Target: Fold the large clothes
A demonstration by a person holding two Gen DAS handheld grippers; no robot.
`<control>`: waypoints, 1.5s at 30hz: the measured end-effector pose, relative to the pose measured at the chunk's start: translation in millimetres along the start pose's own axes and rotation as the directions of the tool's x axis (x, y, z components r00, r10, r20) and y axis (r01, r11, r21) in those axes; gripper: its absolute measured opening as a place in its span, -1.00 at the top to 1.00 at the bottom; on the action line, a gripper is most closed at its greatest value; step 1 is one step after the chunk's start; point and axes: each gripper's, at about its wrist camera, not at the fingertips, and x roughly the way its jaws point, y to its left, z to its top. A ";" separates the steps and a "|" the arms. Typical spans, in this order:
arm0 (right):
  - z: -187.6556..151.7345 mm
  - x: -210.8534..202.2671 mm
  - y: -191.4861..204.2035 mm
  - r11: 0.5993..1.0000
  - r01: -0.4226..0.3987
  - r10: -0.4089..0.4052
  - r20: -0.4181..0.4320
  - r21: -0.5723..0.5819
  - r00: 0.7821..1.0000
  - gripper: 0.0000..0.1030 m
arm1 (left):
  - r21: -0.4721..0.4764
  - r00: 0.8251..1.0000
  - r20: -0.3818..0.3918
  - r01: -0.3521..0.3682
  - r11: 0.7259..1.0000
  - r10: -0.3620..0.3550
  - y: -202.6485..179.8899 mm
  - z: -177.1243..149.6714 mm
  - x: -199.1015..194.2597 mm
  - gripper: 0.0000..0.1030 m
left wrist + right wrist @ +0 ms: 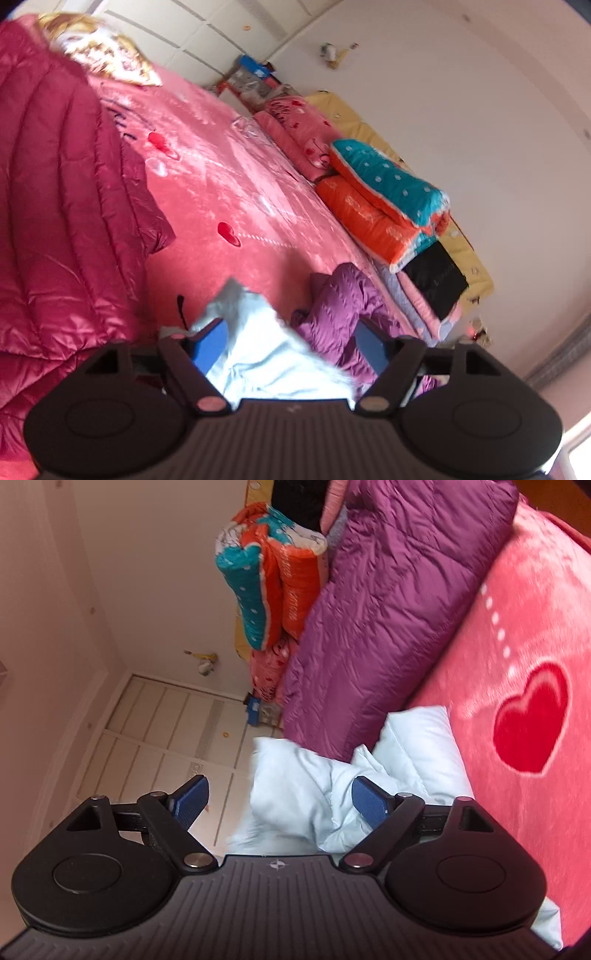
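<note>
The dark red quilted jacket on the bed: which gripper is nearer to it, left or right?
Left. The left gripper hangs open over the pale blue garment, with the dark red jacket right beside it. The right gripper's view shows no red jacket.

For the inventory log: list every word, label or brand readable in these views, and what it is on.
None can be read for certain.
Black bag: pale script, too small.
Orange quilt: printed lettering, blurred.
Pink bedspread: dark script by the red jacket, partly covered.
Folded pink blanket: dark script, blurred.

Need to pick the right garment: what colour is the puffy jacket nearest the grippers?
Pale blue jacket, clearest in the right wrist view.
</note>
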 end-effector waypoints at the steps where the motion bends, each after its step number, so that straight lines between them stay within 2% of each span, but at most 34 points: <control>1: 2.6 -3.5 3.4 1.000 -0.016 0.016 0.015 -0.010 1.000 -1.00 | 0.036 1.000 -0.016 -0.007 0.999 0.008 -4.1 -3.2 0.9 -0.47; 4: 6.1 -9.1 18.2 0.996 -0.032 0.034 0.034 -0.079 0.999 -1.00 | 0.162 0.995 -0.093 -0.017 0.987 0.032 -17.2 -23.1 11.7 -0.47; 6: 1.9 -5.2 33.3 0.985 -0.010 0.012 0.009 -0.173 1.000 -1.00 | 0.250 0.988 -0.146 -0.012 0.968 0.050 -27.8 -40.1 23.5 -0.47; 8: -10.6 4.2 51.5 0.948 0.029 -0.045 -0.044 -0.318 0.998 -1.00 | 0.340 0.981 -0.181 -0.005 0.941 0.071 -37.8 -57.3 35.4 -0.47; 9: -19.0 10.3 61.3 0.916 0.047 -0.081 -0.069 -0.399 0.994 -1.00 | 0.387 0.978 -0.195 0.002 0.922 0.080 -43.0 -65.6 41.4 -0.46; 11: -41.1 23.7 79.4 0.823 0.080 -0.164 -0.100 -0.563 0.981 -1.00 | 0.488 0.975 -0.196 0.000 0.873 0.109 -52.7 -80.6 49.8 -0.46; 13: -62.0 34.6 89.0 0.728 0.083 -0.224 -0.121 -0.680 0.967 -1.00 | 0.574 0.975 -0.176 -0.012 0.819 0.138 -59.1 -91.7 55.8 -0.46; 14: -70.6 39.6 91.2 0.687 0.082 -0.252 -0.130 -0.722 0.959 -1.00 | 0.599 0.975 -0.170 -0.014 0.801 0.144 -60.1 -96.0 57.4 -0.46; 17: -96.0 51.4 92.9 0.516 0.108 -0.362 -0.102 -0.850 0.927 -1.00 | 0.617 0.972 -0.171 -0.023 0.786 0.163 -58.5 -98.5 67.0 -0.46; 19: -105.5 60.4 89.7 0.393 0.144 -0.427 -0.042 -0.908 0.903 -1.00 | 0.627 0.970 -0.163 -0.039 0.778 0.180 -55.5 -97.9 71.9 -0.46; 20: -107.7 63.1 87.2 0.349 0.154 -0.450 -0.021 -0.924 0.893 -1.00 | 0.630 0.970 -0.156 -0.048 0.775 0.187 -54.8 -97.4 75.1 -0.46; 22: -106.3 67.2 81.3 0.301 0.173 -0.476 0.009 -0.938 0.880 -1.00 | 0.630 0.969 -0.143 -0.069 0.774 0.202 -51.8 -96.4 81.0 -0.46; 28: -84.6 73.0 72.7 0.306 0.245 -0.477 0.074 -0.920 0.876 -1.00 | 0.619 0.967 -0.079 -0.145 0.772 0.244 -41.8 -88.3 95.6 -0.46; 31: -72.8 83.7 72.2 0.328 0.291 -0.466 0.114 -0.899 0.878 -1.00 | 0.605 0.962 -0.044 -0.189 0.773 0.270 -35.5 -83.5 100.2 -0.46; 34: -63.5 91.4 64.7 0.338 0.340 -0.467 0.157 -0.878 0.870 -1.00 | 0.594 0.957 -0.015 -0.226 0.772 0.291 -28.7 -80.6 103.6 -0.46; 37: -53.6 95.0 58.5 0.338 0.363 -0.479 0.174 -0.868 0.860 -1.00 | 0.587 0.957 -0.007 -0.232 0.776 0.291 -23.6 -80.0 103.8 -0.46; 39: -47.9 92.2 60.6 0.357 0.377 -0.471 0.183 -0.855 0.863 -1.00 | 0.590 0.956 0.008 -0.243 0.770 0.294 -20.6 -81.3 104.0 -0.47; 40: -49.0 86.3 62.3 0.365 0.385 -0.465 0.192 -0.848 0.864 -1.00 | 0.580 0.955 0.009 -0.246 0.777 0.296 -18.2 -80.7 104.5 -0.47; 41: -46.2 86.2 62.5 0.363 0.393 -0.468 0.200 -0.845 0.861 -1.00 | 0.567 0.955 0.004 -0.247 0.786 0.297 -16.3 -79.7 104.0 -0.47; 43: -36.9 94.9 56.7 0.337 0.439 -0.504 0.234 -0.833 0.832 -1.00 | 0.558 0.956 0.006 -0.248 0.792 0.295 -19.7 -79.1 99.3 -0.44; 44: -33.1 94.4 54.9 0.345 0.459 -0.517 0.243 -0.819 0.821 -1.00 | 0.556 0.958 0.010 -0.243 0.795 0.286 -22.5 -78.6 95.6 -0.44; 45: -28.3 92.4 54.3 0.371 0.465 -0.516 0.238 -0.804 0.823 -1.00 | 0.553 0.963 0.012 -0.231 0.801 0.270 -25.3 -77.5 92.1 -0.44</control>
